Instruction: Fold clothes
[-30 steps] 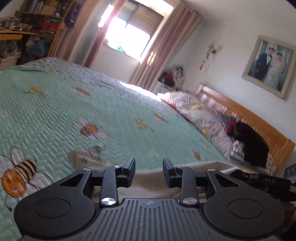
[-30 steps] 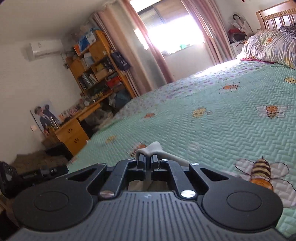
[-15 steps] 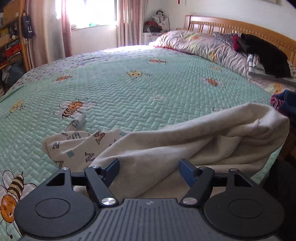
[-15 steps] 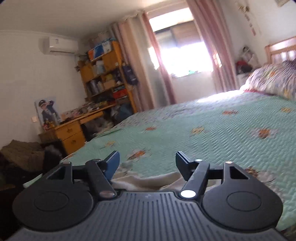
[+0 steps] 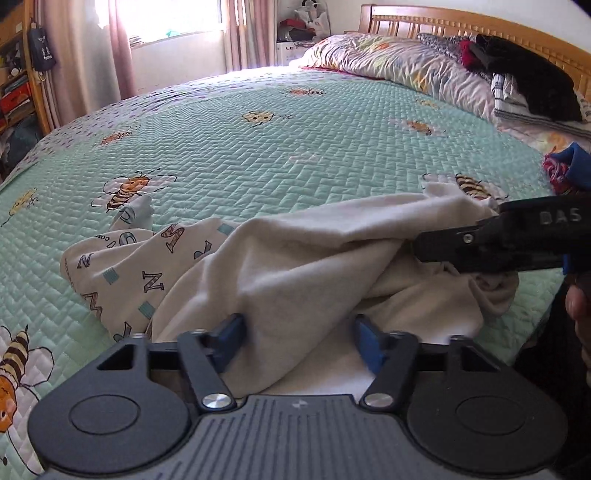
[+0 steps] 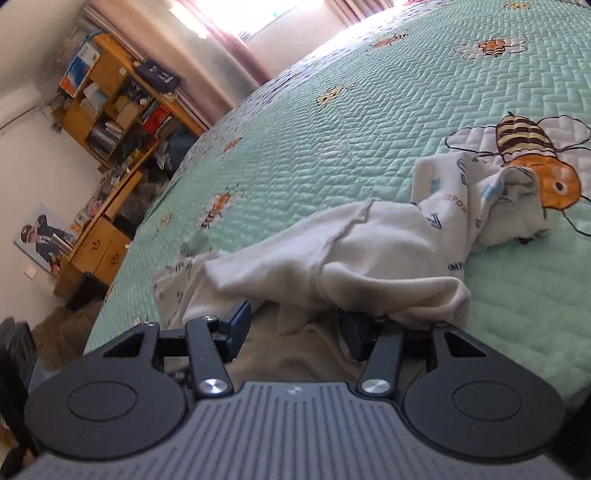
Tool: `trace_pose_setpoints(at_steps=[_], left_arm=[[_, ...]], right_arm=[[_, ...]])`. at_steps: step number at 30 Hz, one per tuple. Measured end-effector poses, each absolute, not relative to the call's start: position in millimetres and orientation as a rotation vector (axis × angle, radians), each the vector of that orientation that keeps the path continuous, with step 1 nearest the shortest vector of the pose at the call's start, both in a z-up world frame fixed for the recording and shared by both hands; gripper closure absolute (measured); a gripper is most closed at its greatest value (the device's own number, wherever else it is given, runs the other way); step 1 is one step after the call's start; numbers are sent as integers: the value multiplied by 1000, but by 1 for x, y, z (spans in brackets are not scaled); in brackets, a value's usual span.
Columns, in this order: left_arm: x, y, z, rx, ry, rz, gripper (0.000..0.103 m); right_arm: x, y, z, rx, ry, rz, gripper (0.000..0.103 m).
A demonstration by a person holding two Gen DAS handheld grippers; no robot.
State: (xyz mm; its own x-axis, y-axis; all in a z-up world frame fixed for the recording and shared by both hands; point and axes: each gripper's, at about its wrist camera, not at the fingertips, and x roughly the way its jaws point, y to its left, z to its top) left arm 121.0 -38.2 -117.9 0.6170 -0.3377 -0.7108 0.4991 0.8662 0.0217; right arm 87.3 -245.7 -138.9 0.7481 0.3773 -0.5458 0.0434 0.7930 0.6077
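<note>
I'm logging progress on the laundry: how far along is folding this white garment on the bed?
Barely begun. Done: the garment lies on the green bedspread, still bunched, with no neat fold visible. In hand: the left tongs and right tongs, jaws apart after narrowing, each straddle cloth at its near edge. Left: gripping, spreading it flat and every fold. The dark clothes by the headboard look untouched.

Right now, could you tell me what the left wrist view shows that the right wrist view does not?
Only the left wrist view shows the headboard, the pillows and the right tool reaching in from the side. Only the right wrist view shows the wooden shelves and desk. Both show the crumpled cream garment on the green bee quilt.
</note>
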Motion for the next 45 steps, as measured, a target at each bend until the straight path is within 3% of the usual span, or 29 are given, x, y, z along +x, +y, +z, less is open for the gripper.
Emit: trace_pose_setpoints(at_steps=[1, 2, 5, 11, 14, 17, 19, 20, 25, 29, 30, 31, 33, 34, 36, 43, 45], left_arm=[[125, -38, -119, 220, 767, -480, 79], [129, -35, -116, 198, 762, -482, 88], [136, -10, -82, 50, 668, -489, 93], [124, 37, 19, -196, 339, -451, 93], [112, 52, 34, -258, 299, -472, 90], [100, 49, 14, -194, 376, -437, 89], [90, 50, -8, -174, 438, -432, 89], [85, 53, -18, -188, 467, -432, 89], [67, 68, -36, -210, 519, -414, 89], [68, 74, -24, -197, 484, -425, 89], [68, 73, -20, -191, 474, -433, 89], [68, 72, -17, -185, 464, -441, 89], [69, 68, -11, -172, 441, -456, 89], [70, 65, -8, -165, 432, -456, 89], [73, 63, -3, -158, 410, -455, 89], [75, 77, -6, -241, 412, -445, 90], [62, 71, -12, -248, 413, -514, 83]], right_arm=[[91, -242, -142, 610, 728, 178, 90], [93, -240, -142, 599, 734, 175, 98], [87, -241, -128, 596, 677, 204, 98], [50, -262, -11, 557, 248, 298, 103], [38, -272, 23, 543, 139, 347, 103], [42, -259, 8, 538, 259, 454, 96], [44, -237, -17, 483, 360, 479, 75], [44, -225, -31, 448, 406, 481, 71], [52, -171, -73, 277, 564, 519, 69], [48, -129, -76, 25, 516, 477, 68], [48, -123, -75, -30, 490, 473, 65], [49, -116, -75, -84, 462, 472, 51], [57, -107, -76, -160, 430, 462, 37], [65, -105, -79, -175, 435, 450, 52], [83, -116, -75, -142, 448, 401, 99], [57, -178, -23, -3, 281, 285, 100], [45, -176, -34, -29, 308, 296, 97]])
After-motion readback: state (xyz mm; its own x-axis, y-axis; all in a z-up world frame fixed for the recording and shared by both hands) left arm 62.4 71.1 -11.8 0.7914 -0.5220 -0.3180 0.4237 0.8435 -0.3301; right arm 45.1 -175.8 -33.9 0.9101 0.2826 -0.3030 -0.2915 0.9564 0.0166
